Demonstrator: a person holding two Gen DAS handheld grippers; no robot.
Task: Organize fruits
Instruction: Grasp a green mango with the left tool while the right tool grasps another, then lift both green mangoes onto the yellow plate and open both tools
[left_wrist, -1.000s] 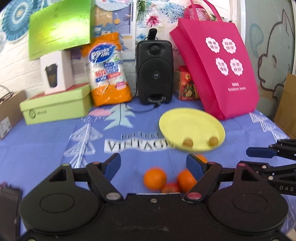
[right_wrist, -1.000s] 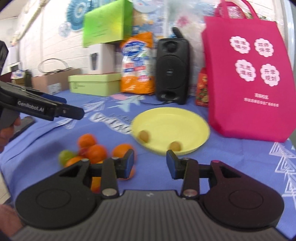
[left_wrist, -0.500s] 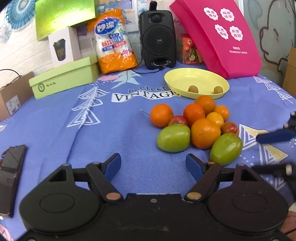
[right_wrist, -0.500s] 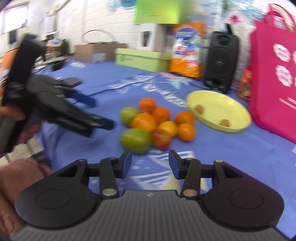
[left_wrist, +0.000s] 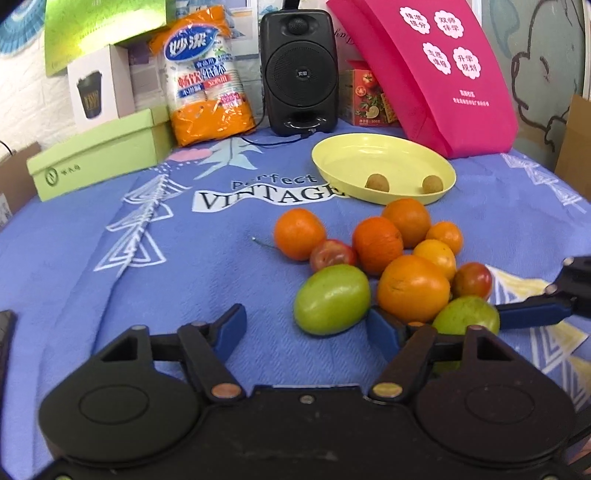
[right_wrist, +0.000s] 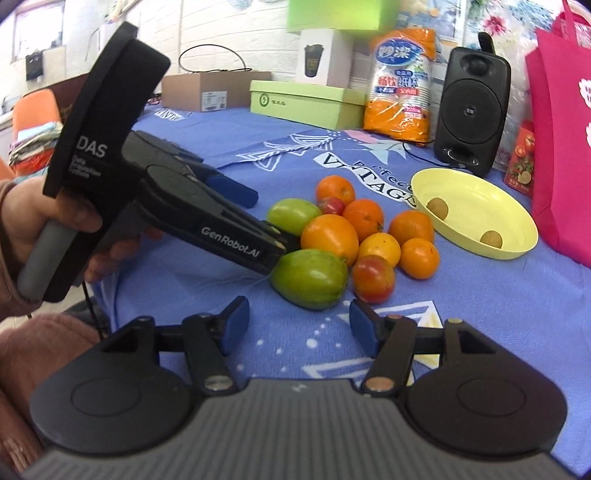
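Moved in closer since a moment ago: left gripper (left_wrist: 306, 325) now low by the pile (left_wrist: 384, 258), right gripper (right_wrist: 293, 321) just short of it. Both wide open, holding nothing. Two small brown fruits (left_wrist: 376, 182) on plate (left_wrist: 332, 162); everything else on the cloth (left_wrist: 110, 280) beside it, unsorted. Barely begun, by the look.

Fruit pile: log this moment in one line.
left gripper: open | right gripper: open | fruit pile: on cloth | plate: two small fruits

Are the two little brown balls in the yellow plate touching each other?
Apart. The left wrist view shows bare yellow plate between the two brown balls.
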